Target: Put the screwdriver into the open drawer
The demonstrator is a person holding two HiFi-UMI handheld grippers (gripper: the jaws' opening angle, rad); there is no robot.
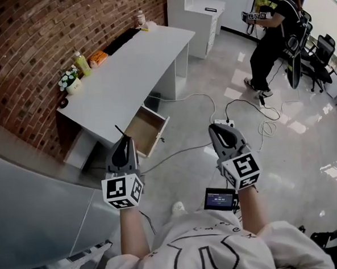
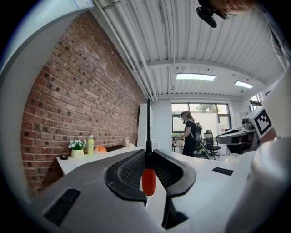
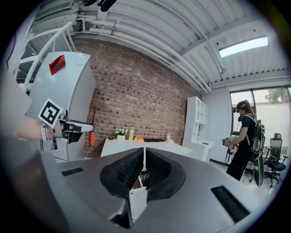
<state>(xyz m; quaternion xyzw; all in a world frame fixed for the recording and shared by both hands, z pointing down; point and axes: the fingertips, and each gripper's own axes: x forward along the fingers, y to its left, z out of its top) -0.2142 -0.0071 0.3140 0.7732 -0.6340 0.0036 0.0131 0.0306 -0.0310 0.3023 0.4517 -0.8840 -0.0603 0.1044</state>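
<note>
Brick wall (image 1: 32, 48), white desk (image 1: 131, 76), drawer (image 1: 147, 129) open

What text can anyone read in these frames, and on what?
No text is legible in any view.
On the small screen: lit lines, too small to read.
On the left cube and the right cube: black-and-white square codes only, no letters.
On the green bottle on the desk: label too small to read.
On the shirt: small print near the collar, blurred.
</note>
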